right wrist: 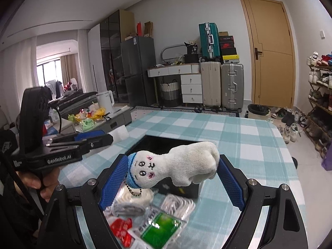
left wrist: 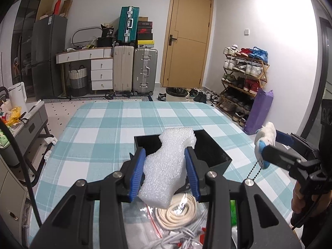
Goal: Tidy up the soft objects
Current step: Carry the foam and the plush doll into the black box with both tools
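Observation:
My left gripper is shut on a white foam piece and holds it above the near edge of a black open box on the checked table. My right gripper is shut on a white plush toy with an embroidered face, a blue band and a bead chain, held above the near side of the black box. In the left wrist view the right gripper with the plush toy is to the right of the box. The left gripper shows at the left in the right wrist view.
Near the table's front edge lie a coiled cream rope in a bag, white cables, a green packet and a red-and-white packet. A cluttered side table stands left; a shoe rack stands right.

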The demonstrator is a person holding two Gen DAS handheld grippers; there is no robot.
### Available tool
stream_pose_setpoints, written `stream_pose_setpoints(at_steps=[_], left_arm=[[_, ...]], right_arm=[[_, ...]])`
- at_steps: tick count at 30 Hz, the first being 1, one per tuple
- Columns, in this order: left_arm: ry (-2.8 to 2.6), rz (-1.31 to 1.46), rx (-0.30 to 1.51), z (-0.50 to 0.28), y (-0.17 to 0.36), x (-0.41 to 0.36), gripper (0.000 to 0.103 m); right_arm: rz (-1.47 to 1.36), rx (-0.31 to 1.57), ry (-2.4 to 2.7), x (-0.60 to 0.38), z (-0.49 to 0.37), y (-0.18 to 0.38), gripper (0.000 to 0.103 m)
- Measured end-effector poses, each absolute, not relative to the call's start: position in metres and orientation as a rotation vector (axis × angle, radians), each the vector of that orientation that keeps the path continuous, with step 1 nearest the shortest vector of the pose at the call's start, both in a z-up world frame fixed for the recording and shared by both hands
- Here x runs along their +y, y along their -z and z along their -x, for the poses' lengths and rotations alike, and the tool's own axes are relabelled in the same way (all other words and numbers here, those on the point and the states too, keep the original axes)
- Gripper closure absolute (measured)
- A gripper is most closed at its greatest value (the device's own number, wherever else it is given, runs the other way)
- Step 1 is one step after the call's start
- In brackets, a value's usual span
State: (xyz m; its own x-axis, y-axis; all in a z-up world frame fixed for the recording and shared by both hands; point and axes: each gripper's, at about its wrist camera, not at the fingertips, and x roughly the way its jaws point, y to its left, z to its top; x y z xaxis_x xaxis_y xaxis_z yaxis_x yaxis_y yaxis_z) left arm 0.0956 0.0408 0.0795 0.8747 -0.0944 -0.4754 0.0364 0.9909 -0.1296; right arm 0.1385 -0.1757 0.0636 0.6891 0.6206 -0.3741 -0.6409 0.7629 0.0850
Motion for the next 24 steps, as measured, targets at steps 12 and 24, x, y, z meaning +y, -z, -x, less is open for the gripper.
stream_pose_setpoints(at_steps=[12,24], left_arm=[[0.054,0.124,0.501,-0.121,-0.086,0.048,0.065],[0.067,0.116,0.56,-0.157,-0.071,0.04,0.065]], right_arm=[[0.059,0.374,-0.717,-0.167,-0.179,-0.096,0.016],[0.106,0.451,-0.725,-0.145,-0.216,-0.076,0.016]])
